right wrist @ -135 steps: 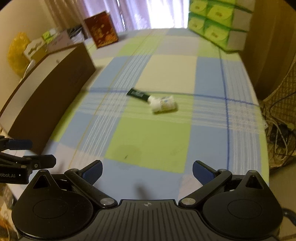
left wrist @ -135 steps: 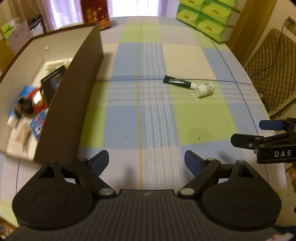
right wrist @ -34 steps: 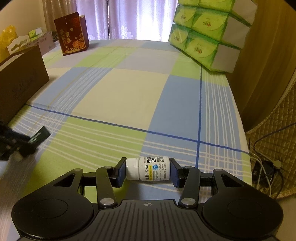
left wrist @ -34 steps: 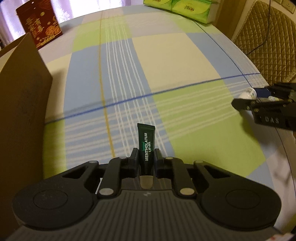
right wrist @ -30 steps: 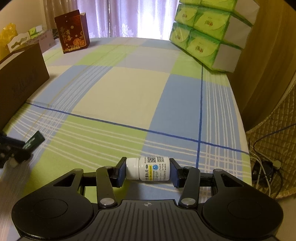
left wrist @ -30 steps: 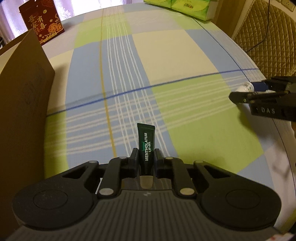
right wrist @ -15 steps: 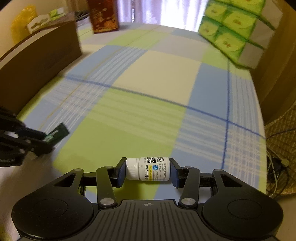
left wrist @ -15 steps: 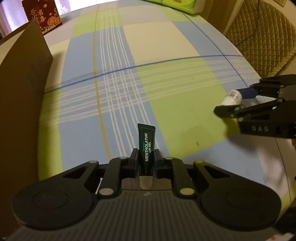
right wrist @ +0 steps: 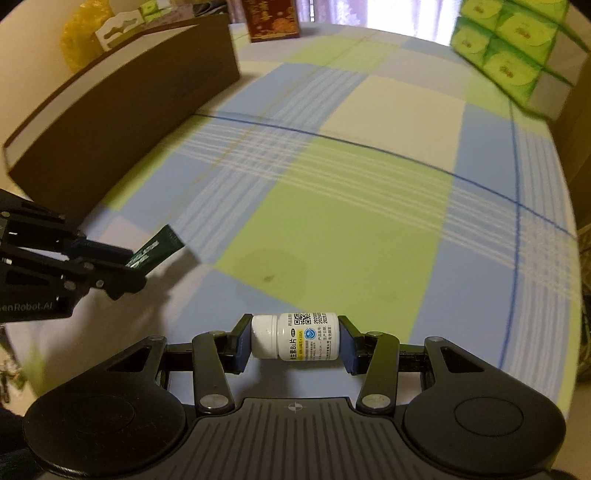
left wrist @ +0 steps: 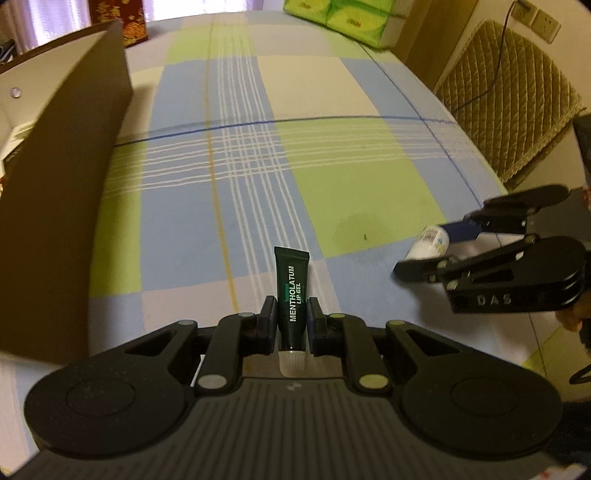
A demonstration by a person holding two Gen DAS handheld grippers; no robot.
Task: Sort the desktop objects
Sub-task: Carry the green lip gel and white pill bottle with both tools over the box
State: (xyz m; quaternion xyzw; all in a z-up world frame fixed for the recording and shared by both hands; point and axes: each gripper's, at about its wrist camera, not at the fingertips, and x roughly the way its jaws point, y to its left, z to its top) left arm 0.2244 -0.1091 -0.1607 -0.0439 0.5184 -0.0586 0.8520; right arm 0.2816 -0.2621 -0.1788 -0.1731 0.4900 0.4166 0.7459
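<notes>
Gripping a dark green squeeze tube lettered "MENTHOLATUM LIP GEL", the left gripper is seen with its fingers clenched on the tube's lower body, the flat crimped end pointing forward and the pale cap tucked back toward the gripper housing. The tube is held above a table draped in a checked cloth of blue, green and cream squares. To the left, the tall brown cardboard wall of an open box is shown standing on the cloth, close beside the gripper; its white inner face is visible, but its contents cannot be made out.

A small white plastic pill bottle with a printed label and QR code is held sideways in the right gripper, the blue-padded fingers pressed against its cap on one side and its base on the other. The bottle is carried clear of the cloth, above a faint stain on a green square.

Each gripper is caught in the other's view, the two near each other over the near end of the table. Stacked green tissue packs and a dark red patterned box are seen at the far end.
</notes>
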